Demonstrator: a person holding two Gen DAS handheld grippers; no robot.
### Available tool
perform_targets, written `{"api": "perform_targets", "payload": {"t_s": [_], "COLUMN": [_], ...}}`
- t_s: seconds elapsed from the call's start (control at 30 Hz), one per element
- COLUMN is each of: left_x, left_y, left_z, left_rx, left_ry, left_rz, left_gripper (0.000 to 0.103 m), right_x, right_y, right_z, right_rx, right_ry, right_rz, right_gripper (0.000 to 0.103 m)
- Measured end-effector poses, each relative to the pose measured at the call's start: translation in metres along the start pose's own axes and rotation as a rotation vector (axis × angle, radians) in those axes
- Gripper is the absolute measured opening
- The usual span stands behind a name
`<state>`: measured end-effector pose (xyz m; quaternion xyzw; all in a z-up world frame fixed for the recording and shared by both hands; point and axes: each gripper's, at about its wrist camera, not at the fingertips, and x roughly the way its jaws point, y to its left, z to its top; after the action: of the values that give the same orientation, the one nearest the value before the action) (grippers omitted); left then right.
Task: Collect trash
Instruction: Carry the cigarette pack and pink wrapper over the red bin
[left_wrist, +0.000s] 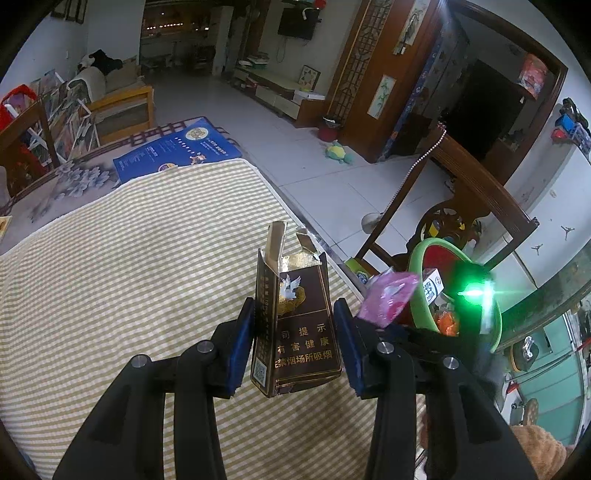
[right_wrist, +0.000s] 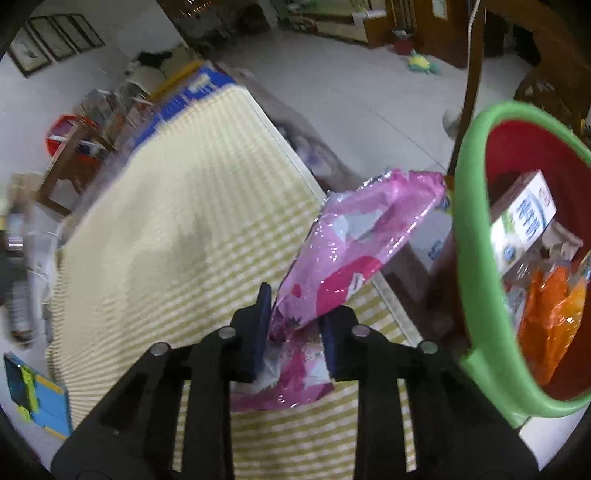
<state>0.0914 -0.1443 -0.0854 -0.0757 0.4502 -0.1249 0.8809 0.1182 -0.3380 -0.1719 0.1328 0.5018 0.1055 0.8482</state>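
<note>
Left gripper (left_wrist: 293, 347) clamps a torn cigarette pack (left_wrist: 293, 325) over the mat's right edge. Right gripper (right_wrist: 293, 332) pinches a pink wrapper (right_wrist: 354, 254), likely heading into the green-rimmed bin (right_wrist: 469, 229).

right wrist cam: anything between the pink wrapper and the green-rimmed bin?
Nothing. In the right wrist view the pink wrapper, held by the right hand-held gripper, nearly reaches the bin's green rim.
</note>
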Motion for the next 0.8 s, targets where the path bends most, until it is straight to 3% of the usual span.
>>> {"api": "perform_targets", "payload": {"t_s": [0.27,0.5,0.8], "left_x": [0.008,0.025,0.05], "left_y": [-0.012,-0.047,-0.126], "left_z": [0.009,0.019,0.029], "left_rx": [0.023,0.07,0.181], "left_ry": [0.001,0.018,0.048], "left_rz": [-0.027,-0.087,-0.19], "left_gripper": [0.04,0.04,0.041], "right_x": [-0.081,-0.13,-0.156], "right_y": [-0.01,-0.045,-0.119], "right_z": [0.002,0.009,0.004], "right_rx": [0.0,0.029,0.119], "right_ry": [-0.147,-0.258,-0.282], "right_rz": [0.031,-0.064,-0.156], "right_gripper": [0.025,0.025,0.025]}}
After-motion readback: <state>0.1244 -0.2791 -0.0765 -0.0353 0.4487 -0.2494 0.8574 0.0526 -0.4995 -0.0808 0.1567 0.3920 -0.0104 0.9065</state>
